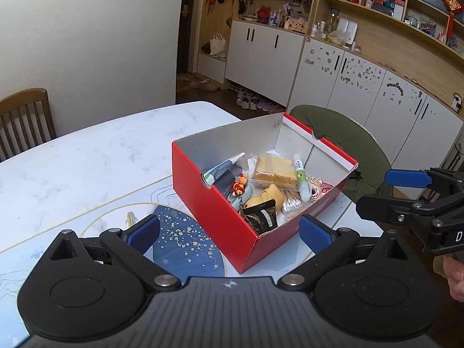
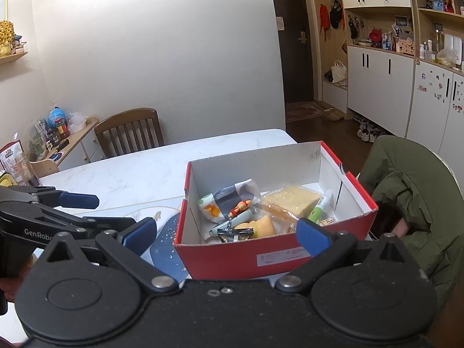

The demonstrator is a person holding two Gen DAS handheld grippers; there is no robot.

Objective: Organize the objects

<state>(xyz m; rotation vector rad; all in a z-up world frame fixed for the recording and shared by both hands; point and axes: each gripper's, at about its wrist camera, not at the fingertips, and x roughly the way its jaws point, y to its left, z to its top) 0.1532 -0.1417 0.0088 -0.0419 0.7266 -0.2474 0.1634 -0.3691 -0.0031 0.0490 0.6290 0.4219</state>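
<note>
A red cardboard box (image 1: pixel 214 217) (image 2: pixel 232 258) stands open on the white marble table (image 1: pixel 101 150) (image 2: pixel 139 168). Inside lie several small things: a wrapped yellow cake (image 1: pixel 274 171) (image 2: pixel 293 200), a green-capped marker (image 1: pixel 300 177) (image 2: pixel 319 206), an orange figure keychain (image 1: pixel 240 185) (image 2: pixel 239 208), a black sachet (image 1: pixel 261 216), cotton swabs (image 1: pixel 291 203). My left gripper (image 1: pixel 229 233) is open and empty, just before the box's near corner. My right gripper (image 2: pixel 226 236) is open and empty, over the box's near wall. Each gripper shows in the other's view, the right (image 1: pixel 406 191) and the left (image 2: pixel 69 211).
A blue speckled mat (image 1: pixel 179 240) (image 2: pixel 165 249) lies left of the box. A chair with a green jacket (image 1: pixel 342 133) (image 2: pixel 411 191) stands at the table's right edge. A wooden chair (image 1: pixel 26 119) (image 2: pixel 130 130) stands at the far side. White cabinets (image 1: pixel 362 87) line the right wall.
</note>
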